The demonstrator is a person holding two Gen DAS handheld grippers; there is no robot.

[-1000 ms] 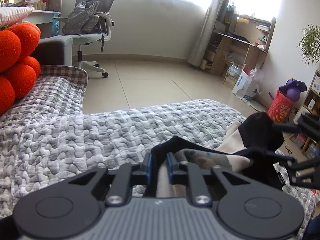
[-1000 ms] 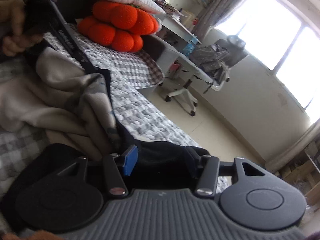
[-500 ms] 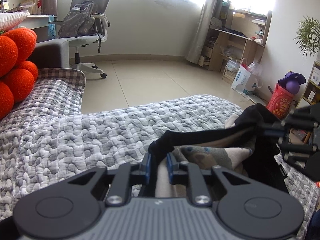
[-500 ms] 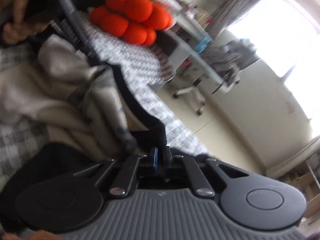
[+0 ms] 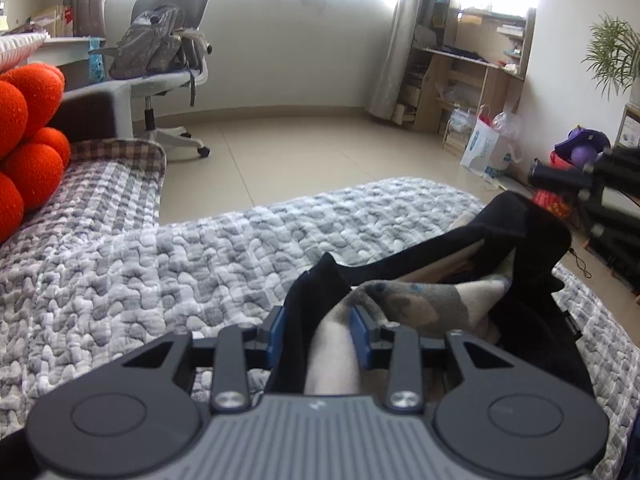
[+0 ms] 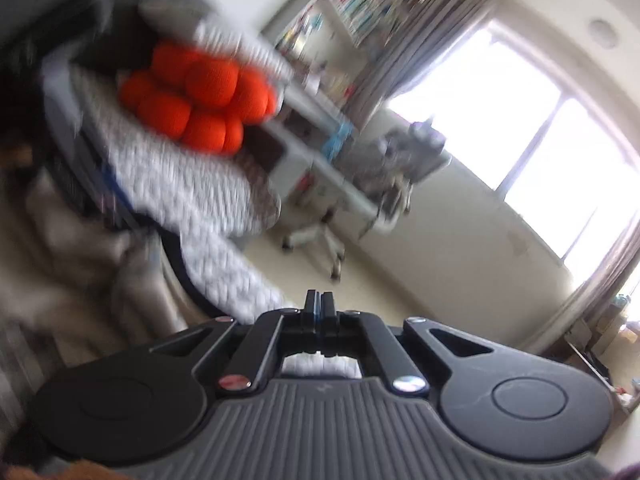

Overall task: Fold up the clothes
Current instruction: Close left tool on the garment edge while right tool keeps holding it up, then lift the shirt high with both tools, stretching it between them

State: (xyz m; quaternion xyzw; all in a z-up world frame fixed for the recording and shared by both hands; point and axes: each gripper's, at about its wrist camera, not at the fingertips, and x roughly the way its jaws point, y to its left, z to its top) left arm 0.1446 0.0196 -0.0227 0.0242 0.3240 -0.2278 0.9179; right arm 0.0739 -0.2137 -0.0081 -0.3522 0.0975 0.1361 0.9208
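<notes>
A beige and grey garment with a black hem (image 5: 420,304) lies bunched on the grey quilted bed cover (image 5: 200,260). My left gripper (image 5: 318,332) is low over it and its jaws are opening. A fold of the garment sits loosely between the blue pads (image 5: 276,332). At the right edge the black hem peaks up just under my right gripper (image 5: 536,172). In the blurred right wrist view my right gripper (image 6: 318,300) is shut, with no cloth showing between its pads. The garment (image 6: 80,272) lies to its left there.
An orange ball cushion (image 5: 28,132) sits at the bed's left end. Beyond the bed's edge is tiled floor (image 5: 300,152) with an office chair carrying a backpack (image 5: 168,52), wooden shelves (image 5: 460,92), a paper bag (image 5: 484,148) and a plant (image 5: 612,56).
The left jaws have spread wider around the cloth. The right jaws went from open to shut, and the right view swung upward and blurred. The black hem now stands higher at the right.
</notes>
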